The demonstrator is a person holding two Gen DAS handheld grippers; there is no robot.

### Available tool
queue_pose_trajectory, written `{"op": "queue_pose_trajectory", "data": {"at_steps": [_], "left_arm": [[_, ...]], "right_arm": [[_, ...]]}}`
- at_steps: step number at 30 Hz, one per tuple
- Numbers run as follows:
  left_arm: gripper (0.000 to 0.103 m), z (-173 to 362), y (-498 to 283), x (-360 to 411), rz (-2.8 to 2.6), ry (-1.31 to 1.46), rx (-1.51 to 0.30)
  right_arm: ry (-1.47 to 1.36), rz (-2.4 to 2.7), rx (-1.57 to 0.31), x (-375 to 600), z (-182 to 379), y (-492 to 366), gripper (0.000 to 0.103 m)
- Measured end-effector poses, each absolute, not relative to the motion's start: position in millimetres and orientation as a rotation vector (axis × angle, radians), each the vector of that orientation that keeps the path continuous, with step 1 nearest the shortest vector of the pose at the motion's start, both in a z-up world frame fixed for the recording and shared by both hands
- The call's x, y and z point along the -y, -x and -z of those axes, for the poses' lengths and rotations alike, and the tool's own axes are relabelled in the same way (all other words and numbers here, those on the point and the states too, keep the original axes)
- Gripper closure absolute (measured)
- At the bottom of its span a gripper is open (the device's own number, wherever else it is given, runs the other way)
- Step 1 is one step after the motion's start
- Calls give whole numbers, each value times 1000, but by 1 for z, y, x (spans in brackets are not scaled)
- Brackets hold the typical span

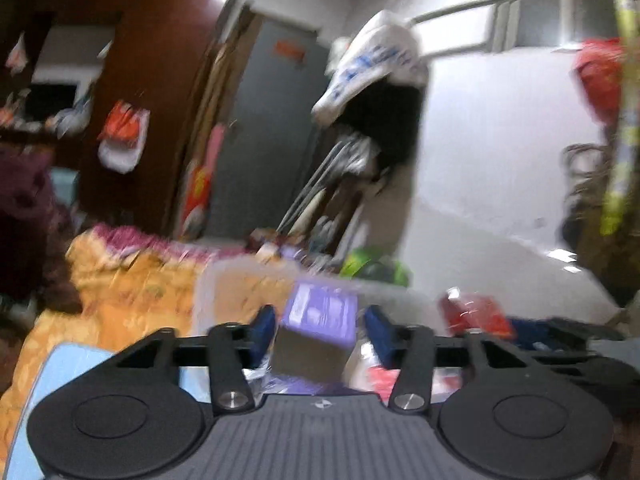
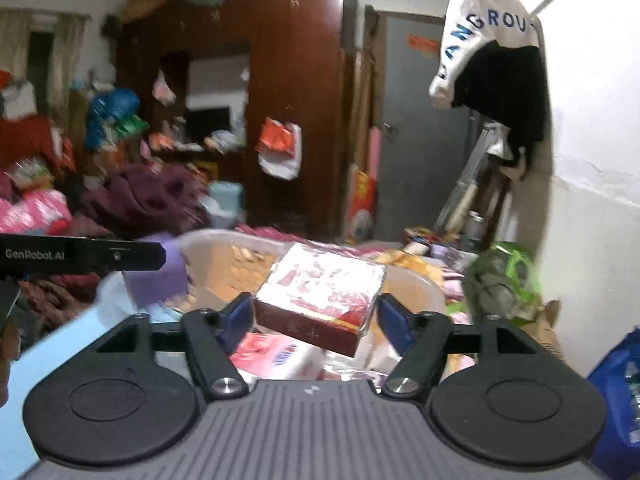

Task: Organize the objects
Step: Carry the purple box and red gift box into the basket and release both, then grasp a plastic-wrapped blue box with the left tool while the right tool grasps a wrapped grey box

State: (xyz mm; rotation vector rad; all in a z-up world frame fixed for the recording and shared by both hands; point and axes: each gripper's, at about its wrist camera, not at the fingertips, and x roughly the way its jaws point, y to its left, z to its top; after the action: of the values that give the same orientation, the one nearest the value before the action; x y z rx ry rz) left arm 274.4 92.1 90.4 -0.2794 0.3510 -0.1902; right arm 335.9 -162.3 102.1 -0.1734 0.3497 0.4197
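In the left wrist view a purple box (image 1: 320, 312) sits between the blue pads of my left gripper (image 1: 320, 316), with a narrow gap on each side; the picture is blurred. Behind it stands a clear plastic tub (image 1: 204, 300). In the right wrist view a red box wrapped in shiny film (image 2: 320, 296) lies tilted between the fingers of my right gripper (image 2: 316, 302), and the pads stand just off its sides. The clear tub's rim (image 2: 224, 234) curves behind it. At the left edge one black finger (image 2: 100, 258) of my left gripper shows, with the purple box (image 2: 156, 280) blurred beside it.
An orange patterned bedspread (image 1: 120, 280) covers the bed. A pink packet (image 2: 276, 354) lies under the red box, and a red packet (image 1: 476, 316) lies to the right. A green bag (image 2: 500, 280) and a blue bag (image 2: 616, 380) stand by the white wall. A dark wardrobe (image 2: 296, 80) rises behind.
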Motion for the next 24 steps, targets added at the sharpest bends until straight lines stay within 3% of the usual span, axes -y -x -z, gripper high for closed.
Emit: {"op": "queue_pose_trajectory", "data": {"at_steps": [1,2,6,8,14,16,18,19,24], "left_arm": [[33,-86,-278,-93,168,275,-364],[33,-84,-276,-95,160,277,-368],[30,-75,-230,-96,184,285,-293],[12,-62,-197,-80,196,219,-251],[12,-8,-191,-25,286,92,-413],[15,-2,-203,-12,271,77,-441],[35,0,-210,-5,275,57,-463],[54,1,-210,-2,274,48,-475],[54,-1,-186,-31,240,86,-411]], "right_arm": [[168,-414,-339,163,-100,-331,5],[146,-429,-313,168,-99,-322,0],[58,-495,-283,200,-86,-280,0],[23,-495,-283,214,-72,-266,0],[-150,-444,-375,251,-24,-266,0],[-177,-418,-399,257,-18,-273,0],[-218,-408,-421,262,-14,-279,0],[-240,-409,-433,262,-12,-281,0],[-235,-491,-541,229,3,-290,0]]}}
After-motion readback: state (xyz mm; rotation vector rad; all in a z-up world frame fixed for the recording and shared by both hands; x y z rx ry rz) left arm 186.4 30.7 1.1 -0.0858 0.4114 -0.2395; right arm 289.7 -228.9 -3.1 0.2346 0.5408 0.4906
